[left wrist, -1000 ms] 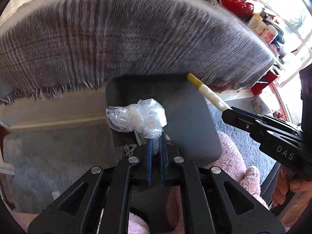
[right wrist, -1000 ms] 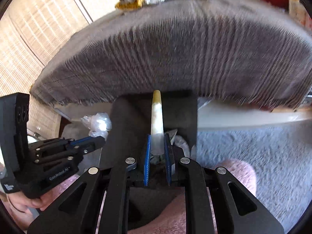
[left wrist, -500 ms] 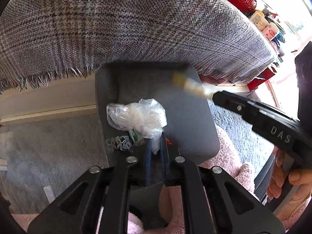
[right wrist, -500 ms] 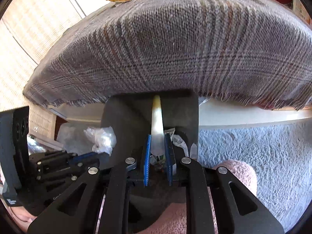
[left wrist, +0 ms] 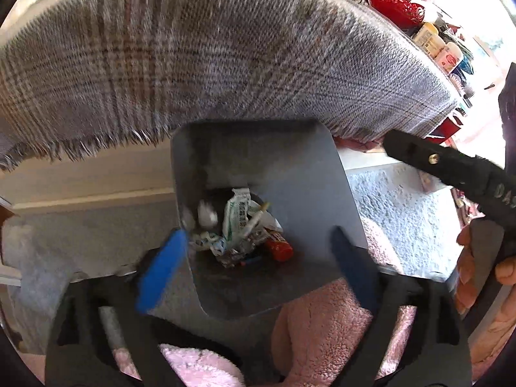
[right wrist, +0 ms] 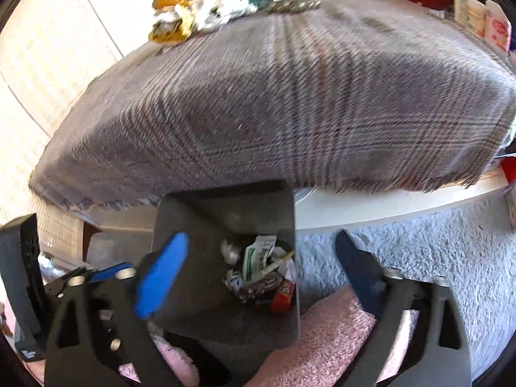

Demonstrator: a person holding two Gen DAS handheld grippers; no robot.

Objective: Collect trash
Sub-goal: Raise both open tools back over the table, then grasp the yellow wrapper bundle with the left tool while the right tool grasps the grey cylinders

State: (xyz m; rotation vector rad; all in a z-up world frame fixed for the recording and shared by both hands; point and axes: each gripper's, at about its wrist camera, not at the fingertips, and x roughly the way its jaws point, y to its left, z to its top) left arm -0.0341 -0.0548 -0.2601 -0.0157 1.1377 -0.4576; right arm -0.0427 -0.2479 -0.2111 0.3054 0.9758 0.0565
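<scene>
Trash lies inside the grey bin at frame centre; left gripper and right gripper both hang spread wide, empty.

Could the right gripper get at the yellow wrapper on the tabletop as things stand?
Probably yes: the right gripper is open and empty above the grey bin, and the yellow wrapper lies exposed beyond the plaid cloth.

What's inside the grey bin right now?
The grey bin holds a white-green wrapper, a red packet, a pale stick and crumpled wrappers. Anything beneath that pile is hidden.
</scene>
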